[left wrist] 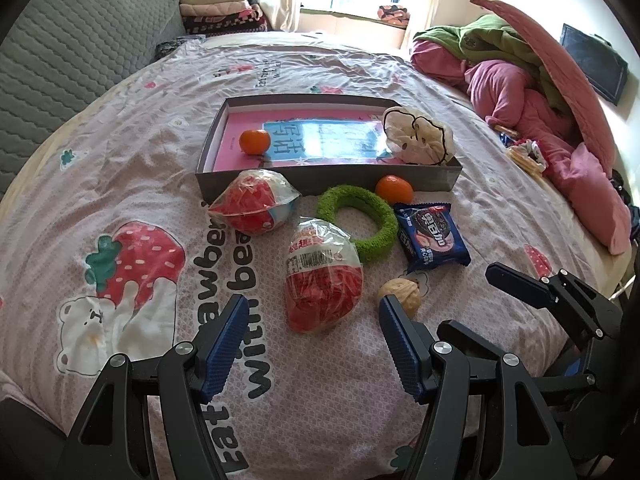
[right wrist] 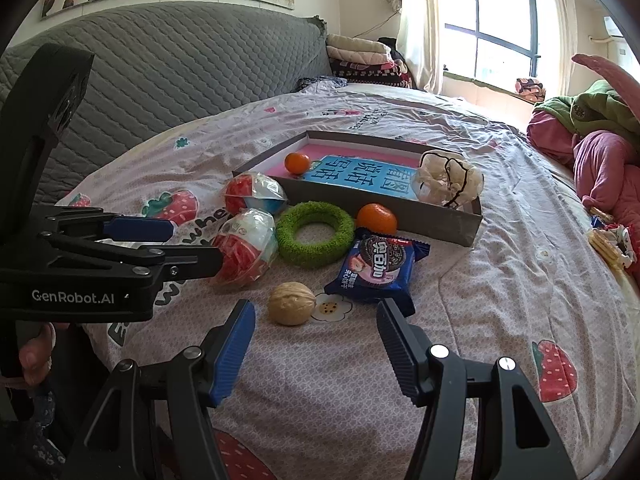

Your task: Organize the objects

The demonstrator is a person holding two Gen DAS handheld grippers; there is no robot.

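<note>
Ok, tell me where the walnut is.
The walnut lies on the bedspread in front of the right gripper, left of the blue biscuit packet, below the green ring.

Streaming in through a curtained window [right wrist: 496,36] beyond the bed's far edge; washing over a strawberry-print bedsheet [left wrist: 120,184]; leaning along the bed's left edge, a grey quilted headboard [right wrist: 168,68]; heaping at the right edge, pink and green bedding [left wrist: 516,80].

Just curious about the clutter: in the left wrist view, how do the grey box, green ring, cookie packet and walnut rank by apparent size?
1. Grey box
2. Green ring and cookie packet: look about alike, so unranked
3. Walnut, though nearest the camera
</note>
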